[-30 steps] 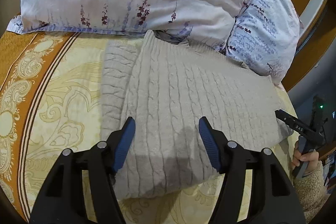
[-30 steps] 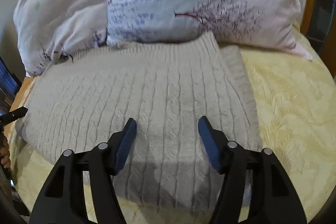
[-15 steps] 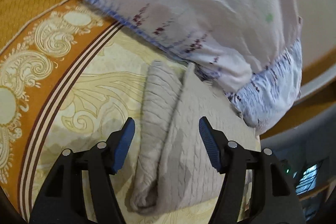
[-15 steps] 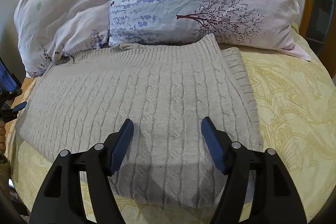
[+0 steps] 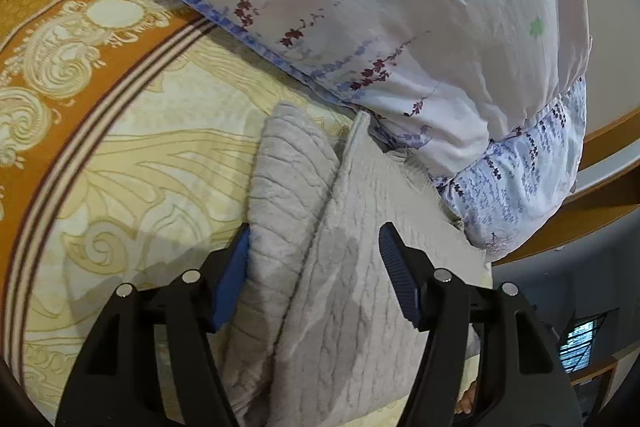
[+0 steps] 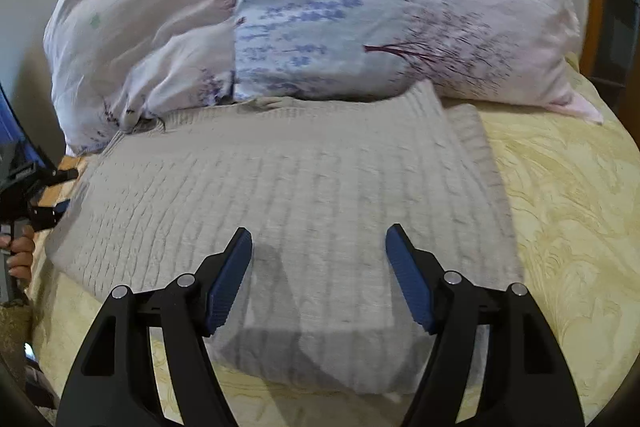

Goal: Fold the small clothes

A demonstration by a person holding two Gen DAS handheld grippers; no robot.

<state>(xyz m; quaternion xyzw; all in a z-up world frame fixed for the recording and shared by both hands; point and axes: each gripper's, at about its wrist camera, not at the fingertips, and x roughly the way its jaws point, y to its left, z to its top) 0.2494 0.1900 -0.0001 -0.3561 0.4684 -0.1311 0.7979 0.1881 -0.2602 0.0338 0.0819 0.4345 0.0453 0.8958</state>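
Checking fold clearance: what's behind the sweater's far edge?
Two floral pillows sit right behind the sweater, overlapping its far edge. The collar area is tucked under them, so that part is hidden.

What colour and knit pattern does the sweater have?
Light grey-beige cable knit sweater; clearest in the right wrist view.

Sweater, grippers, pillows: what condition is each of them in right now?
Sweater: partly folded, lying flat on the bedspread, far edge against the pillows.
Left gripper: open, its fingers straddling the sweater's folded edge.
Right gripper: open, holding nothing, above the sweater.
Pillows: two, propped behind the sweater.
Bedspread: spread flat.
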